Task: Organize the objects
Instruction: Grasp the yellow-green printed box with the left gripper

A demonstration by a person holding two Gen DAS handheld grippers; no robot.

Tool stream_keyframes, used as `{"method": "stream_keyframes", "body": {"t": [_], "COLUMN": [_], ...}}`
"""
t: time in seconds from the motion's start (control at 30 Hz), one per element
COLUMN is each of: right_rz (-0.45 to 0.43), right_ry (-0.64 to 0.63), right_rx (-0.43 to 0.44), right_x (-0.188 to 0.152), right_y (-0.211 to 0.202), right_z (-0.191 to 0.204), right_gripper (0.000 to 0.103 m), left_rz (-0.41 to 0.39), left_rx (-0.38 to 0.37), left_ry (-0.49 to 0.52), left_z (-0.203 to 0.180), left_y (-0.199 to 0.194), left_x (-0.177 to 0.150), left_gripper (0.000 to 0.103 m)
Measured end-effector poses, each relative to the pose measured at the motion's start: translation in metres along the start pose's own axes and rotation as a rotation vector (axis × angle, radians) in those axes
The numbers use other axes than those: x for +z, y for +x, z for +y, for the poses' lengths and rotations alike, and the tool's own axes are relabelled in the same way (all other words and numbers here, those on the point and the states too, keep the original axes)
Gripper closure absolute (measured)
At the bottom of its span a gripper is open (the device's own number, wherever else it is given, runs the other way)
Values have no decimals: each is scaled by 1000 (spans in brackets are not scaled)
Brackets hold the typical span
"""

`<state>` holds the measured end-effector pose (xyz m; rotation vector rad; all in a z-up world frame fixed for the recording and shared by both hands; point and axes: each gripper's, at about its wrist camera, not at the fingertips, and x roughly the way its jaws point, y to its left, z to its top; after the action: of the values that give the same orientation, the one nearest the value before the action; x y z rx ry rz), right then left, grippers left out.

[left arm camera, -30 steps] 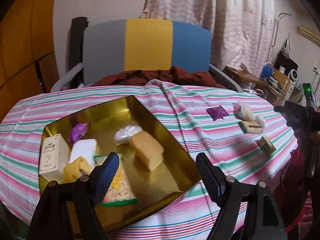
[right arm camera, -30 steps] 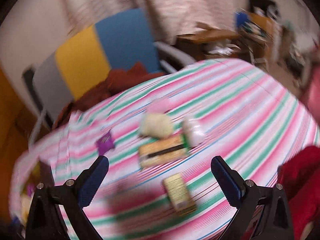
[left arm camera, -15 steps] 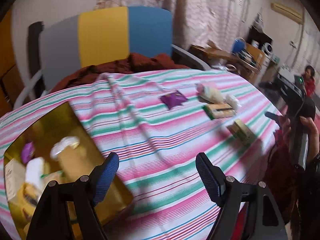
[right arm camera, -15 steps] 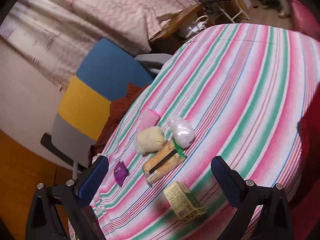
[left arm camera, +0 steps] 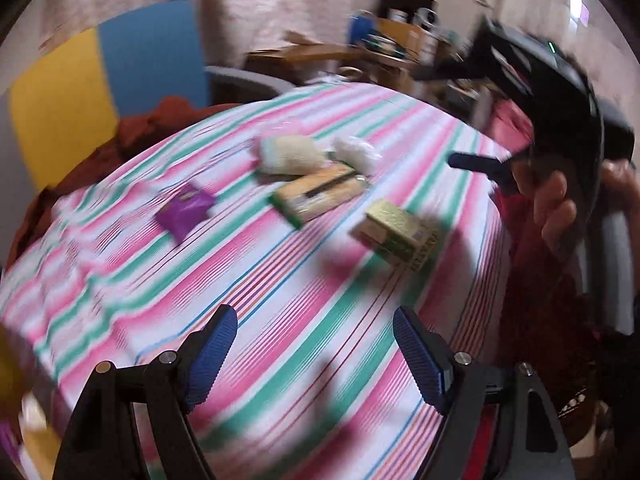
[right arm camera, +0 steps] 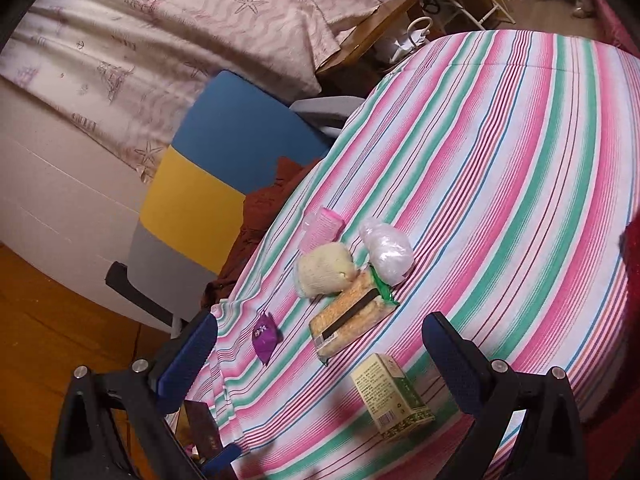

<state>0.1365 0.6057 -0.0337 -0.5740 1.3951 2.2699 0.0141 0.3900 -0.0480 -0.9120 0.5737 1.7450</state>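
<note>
My lived-in home room: starfish-print curtains (right arm camera: 192, 28), a striped tablecloth (right arm camera: 500, 184), a blue-yellow-grey chair (right arm camera: 224, 184) and a cluttered wooden desk (left arm camera: 384, 40) behind.

A chair (right arm camera: 208, 184) with grey, yellow and blue back stands behind a striped tablecloth (right arm camera: 520, 168). Patterned curtains (right arm camera: 180, 20) hang beyond; wooden floor (right arm camera: 44, 312).

Left wrist view motion-blurred throughout: print on the green-and-gold box (left arm camera: 396, 232) and the purple packet (left arm camera: 184, 210) unreadable. Golden tray (left arm camera: 10, 364) cut off at that frame's left edge; contents indistinct. Right wrist view: a dark box (right arm camera: 202, 426) by the tablecloth's (right arm camera: 500, 184) near corner, partly hidden behind the cloth edge.
</note>
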Motion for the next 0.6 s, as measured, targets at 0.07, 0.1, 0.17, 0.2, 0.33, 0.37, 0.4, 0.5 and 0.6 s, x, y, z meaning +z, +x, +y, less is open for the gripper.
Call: {"method": "stream_keyframes", "body": {"t": [0.07, 0.1, 0.17, 0.2, 0.33, 0.37, 0.4, 0.5, 0.6], "right_rz": [5, 9, 10, 9, -14, -14, -13, -7, -17], "right_ry": [-1, 2, 11, 17, 55, 64, 73, 75, 79], "right_rx": [9, 12, 16, 19, 17, 20, 18, 2, -20], "right_x": [0, 0, 1, 1, 2, 2, 2, 3, 4], "right_y": [1, 1, 2, 1, -2, -2, -1, 1, 0], "right_z": [0, -1, -2, -3, -9, -11, -12, -13, -14], "right_gripper": [0, 0, 0, 0, 0, 0, 0, 0, 0], "left_rz": [11, 14, 18, 19, 19, 17, 13, 9, 14], "left_rx": [-41, -57, -85, -96, -144, -157, -166, -185, -197], "left_ry": [52, 75, 130, 147, 211, 242, 267, 335, 382], "left_z": [-9, -12, -20, -23, -35, -40, -43, -51, -54], "left_y": [12, 17, 27, 32, 47, 51, 54, 63, 76], "left_x": [8, 12, 20, 23, 34, 37, 38, 44, 52], "left_gripper": [21, 20, 20, 20, 16, 16, 16, 12, 7]}}
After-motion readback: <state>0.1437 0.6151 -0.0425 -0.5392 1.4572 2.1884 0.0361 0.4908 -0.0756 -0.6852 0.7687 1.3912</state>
